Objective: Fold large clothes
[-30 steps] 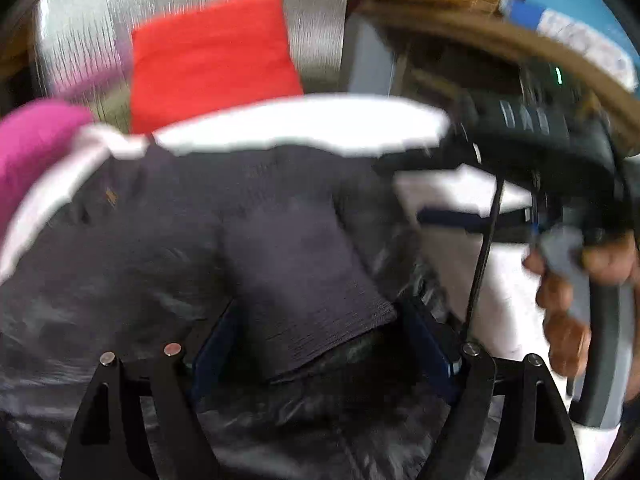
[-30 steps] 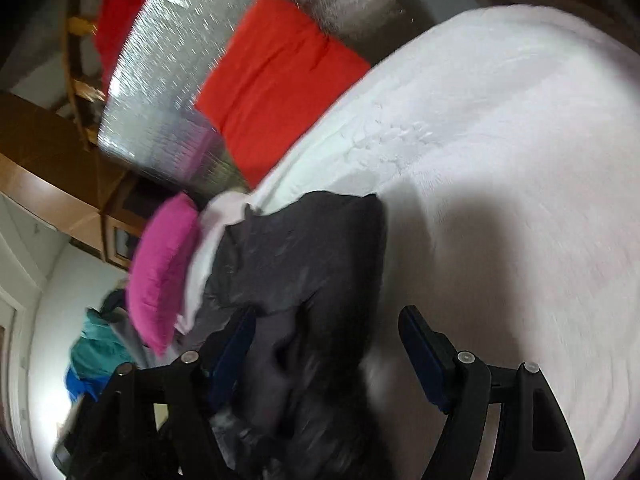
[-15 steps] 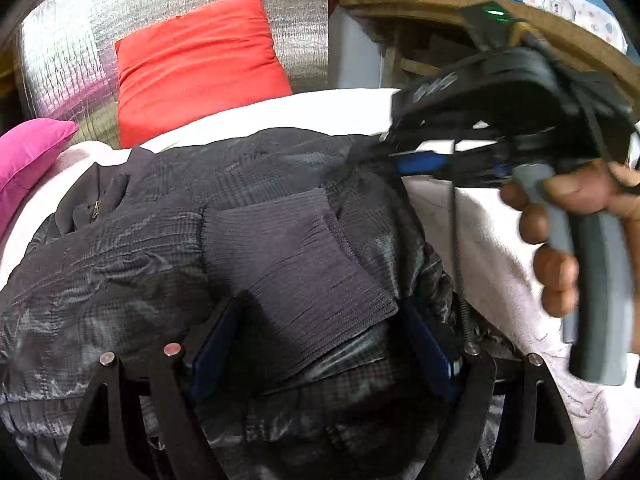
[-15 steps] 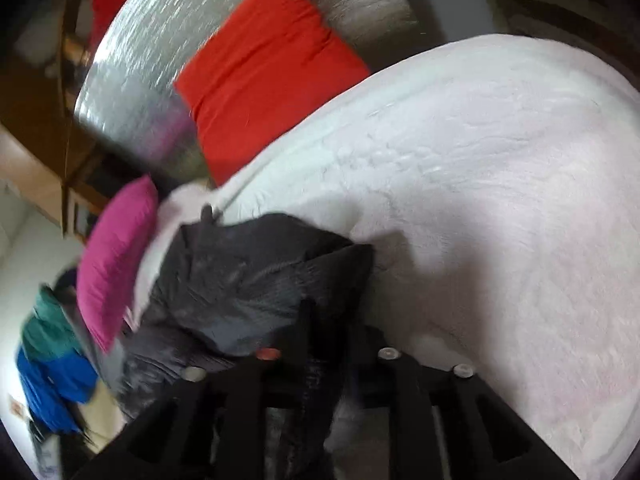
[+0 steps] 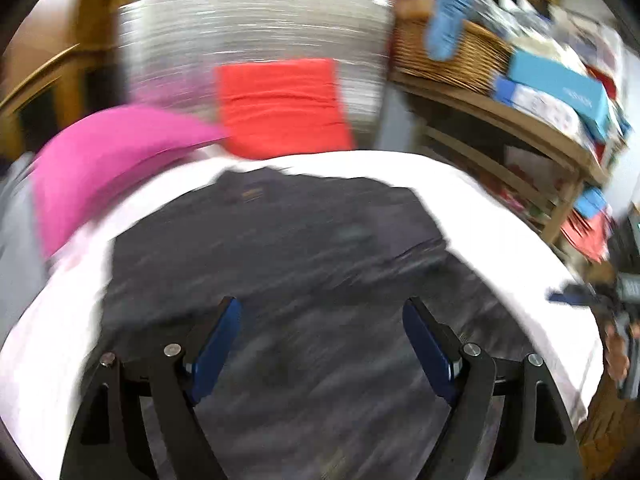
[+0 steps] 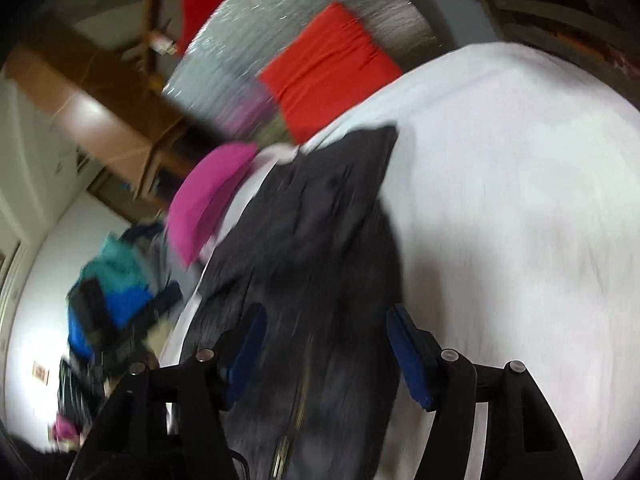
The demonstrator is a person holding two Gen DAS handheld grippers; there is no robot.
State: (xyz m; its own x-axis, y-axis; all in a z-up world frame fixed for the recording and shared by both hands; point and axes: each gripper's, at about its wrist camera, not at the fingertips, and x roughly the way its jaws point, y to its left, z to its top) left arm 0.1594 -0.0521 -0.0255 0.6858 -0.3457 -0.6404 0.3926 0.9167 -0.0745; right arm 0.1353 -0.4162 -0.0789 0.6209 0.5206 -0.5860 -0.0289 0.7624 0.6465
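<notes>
Hovering over the dark jacket [image 5: 280, 248], both grippers gape empty, right just widening; no writing legible.

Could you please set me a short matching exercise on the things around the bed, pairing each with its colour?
Things:
1. jacket
2. square cushion
3. pillow
4. bedcover

Colours:
A. white
B. pink
C. dark grey
D. red

Pairs: 1-C, 2-D, 3-B, 4-A
</notes>
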